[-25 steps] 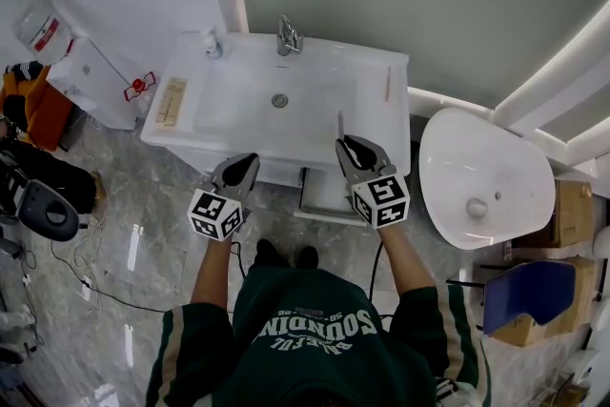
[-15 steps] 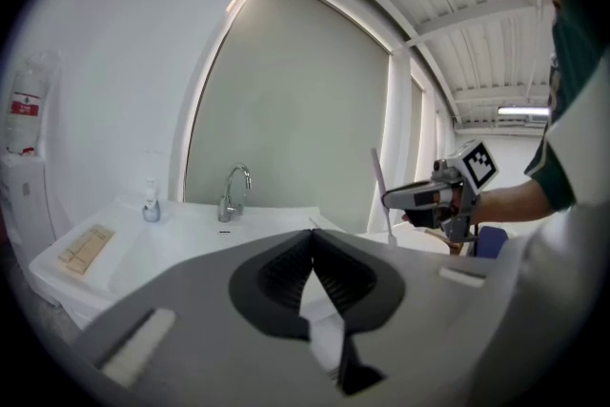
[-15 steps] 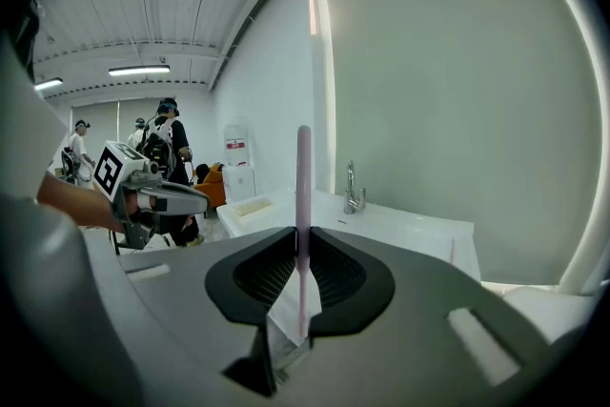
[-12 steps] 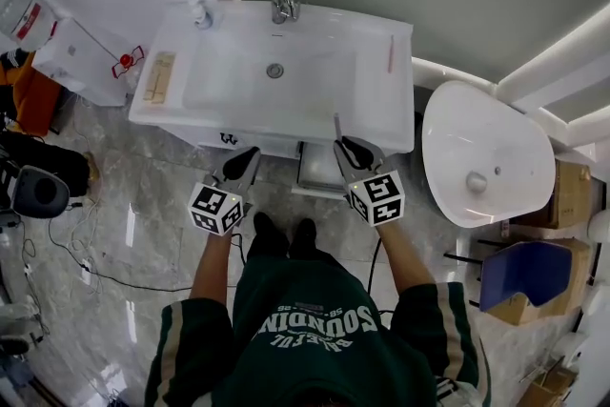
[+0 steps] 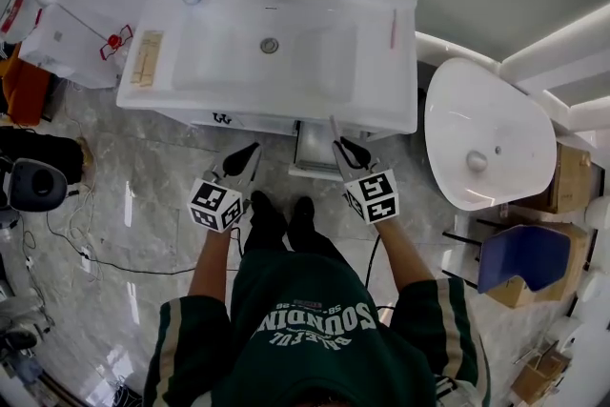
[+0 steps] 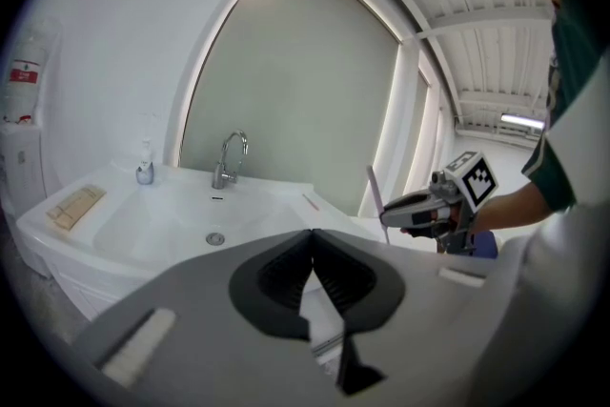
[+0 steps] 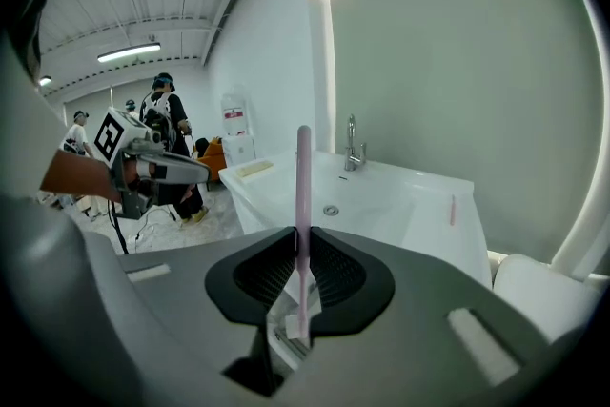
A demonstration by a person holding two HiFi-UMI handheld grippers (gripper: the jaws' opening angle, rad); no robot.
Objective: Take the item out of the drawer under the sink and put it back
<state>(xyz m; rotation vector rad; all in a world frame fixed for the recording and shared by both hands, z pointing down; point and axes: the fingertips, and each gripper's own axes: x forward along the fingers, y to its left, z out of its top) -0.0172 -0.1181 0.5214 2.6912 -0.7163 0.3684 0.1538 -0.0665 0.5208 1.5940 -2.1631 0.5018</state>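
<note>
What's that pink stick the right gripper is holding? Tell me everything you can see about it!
It is a thin, straight, pale pink stick, smooth like plastic. It stands nearly upright, pinched between the shut jaws of the right gripper, in front of the white sink. Most of it pokes up above the jaws. Its lower end hangs below them and looks wider and paler, perhaps a brush head, though that is unclear. Only the gripper touches it.
</note>
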